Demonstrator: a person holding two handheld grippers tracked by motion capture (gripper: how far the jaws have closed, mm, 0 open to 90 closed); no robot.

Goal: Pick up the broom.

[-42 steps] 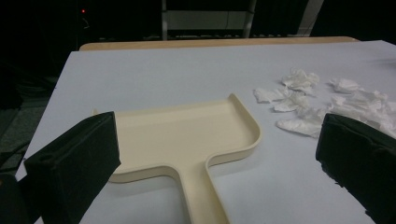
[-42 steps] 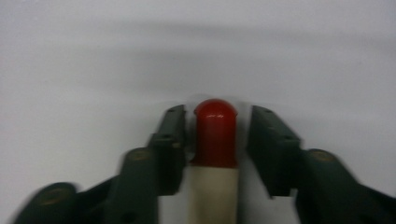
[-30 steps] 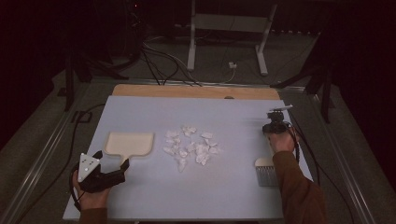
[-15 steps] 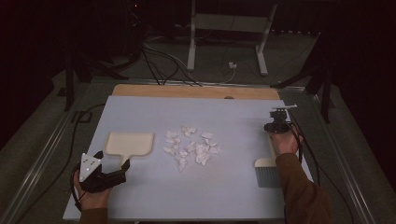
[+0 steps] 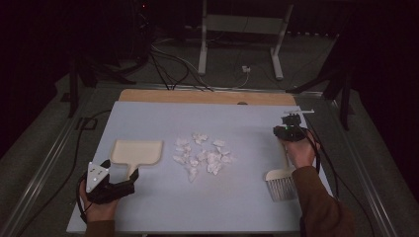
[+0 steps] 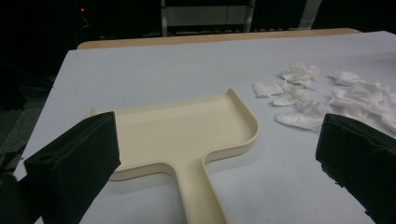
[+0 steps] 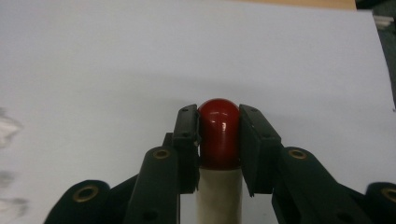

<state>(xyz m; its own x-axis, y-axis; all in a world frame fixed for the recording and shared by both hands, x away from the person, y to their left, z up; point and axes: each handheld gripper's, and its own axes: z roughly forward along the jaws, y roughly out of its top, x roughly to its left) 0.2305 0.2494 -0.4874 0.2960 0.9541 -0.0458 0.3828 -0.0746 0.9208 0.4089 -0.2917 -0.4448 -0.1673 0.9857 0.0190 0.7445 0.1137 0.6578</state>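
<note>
A person is sweeping up at a pale blue-grey table. The right gripper is pinching the red rounded end of a brush, with both jaws pressed flat against the handle, which turns cream below the red cap. In the high view this brush is hanging at the lower right of the frame, bristle head down toward the table, below the right gripper. It is looking light and stiff in the handle, with soft bristles that will be giving way on contact; the glossy cap is probably slippery, so a hold lower on the straight cream shaft would likely be steadier.

The left gripper is sitting at the lower left of the high view with its jaws spread wide, straddling the handle of a cream dustpan without pressing on it. The dustpan is lying flat, a shallow rigid plastic tray with a raised rim and a narrow handle; it should be light and apt to slide, so the handle is the place to be taking it.

Crumpled white paper scraps are lying scattered at the centre of the table, between dustpan and brush, well apart from the brush. They are looking featherlight and easily blown or flicked away.
</note>
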